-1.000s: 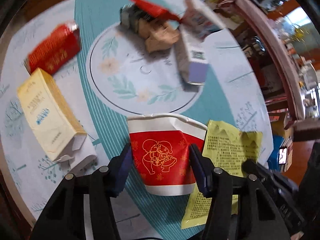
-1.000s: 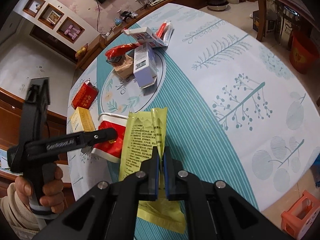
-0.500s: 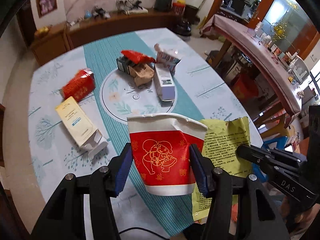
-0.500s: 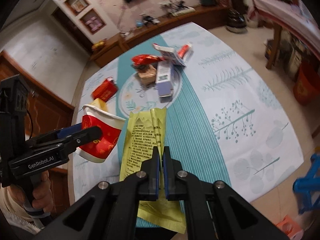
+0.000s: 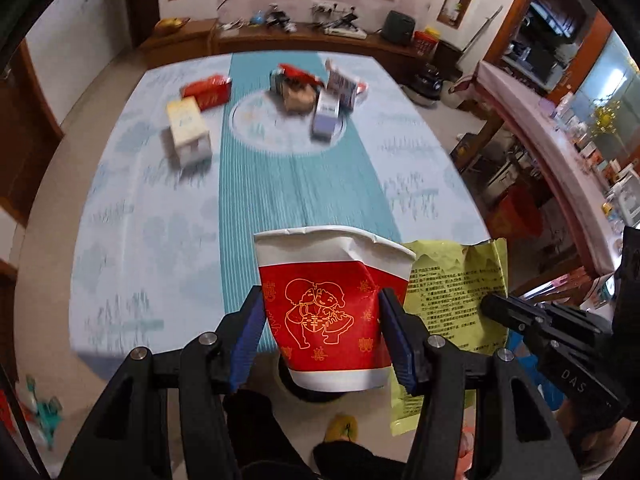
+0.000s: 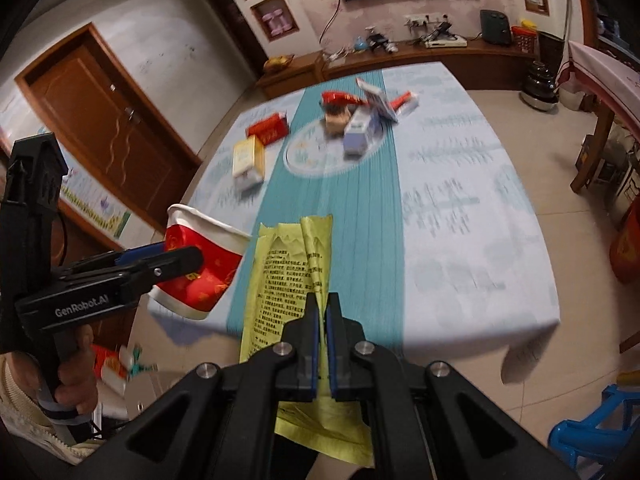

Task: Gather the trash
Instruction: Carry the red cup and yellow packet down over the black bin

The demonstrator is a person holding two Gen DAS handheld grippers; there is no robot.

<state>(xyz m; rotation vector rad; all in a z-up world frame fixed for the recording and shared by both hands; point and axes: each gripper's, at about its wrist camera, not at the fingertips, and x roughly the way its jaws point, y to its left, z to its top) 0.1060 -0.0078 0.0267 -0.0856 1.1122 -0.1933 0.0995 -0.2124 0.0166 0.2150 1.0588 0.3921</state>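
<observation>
The left gripper point(image 5: 322, 316) gripped a crumpled red-and-white paper cup point(image 5: 332, 304) printed with a gold cartoon couple, its blue-padded fingers point(image 5: 248, 332) about half spread and pressed against the cup's two sides. The cup was held in the air off the near edge of the square table point(image 5: 160, 240), which wore a pale blue tablecloth with a teal striped runner down the middle. The right gripper point(image 6: 322, 320) had its jaws squeezed fully together on a yellow printed plastic wrapper point(image 6: 288, 264), which hung creased lengthwise, just beside the cup and likewise off the table's near edge.

More trash lay on the far half of the table. Left of the runner sat a cream-coloured rectangular carton point(image 5: 186, 130) and, just beyond it, a red rectangular box point(image 5: 208, 90). On the runner's round central medallion were a white-and-lilac carton point(image 5: 326, 120), a crumpled brown paper bag point(image 5: 298, 98) and a red wrapper point(image 5: 298, 74), bunched close together; motion blur hid their finer detail.

In the right wrist view, a hand point(image 6: 76, 372) with a knitted cream cuff gripped the left gripper's black handle.
</observation>
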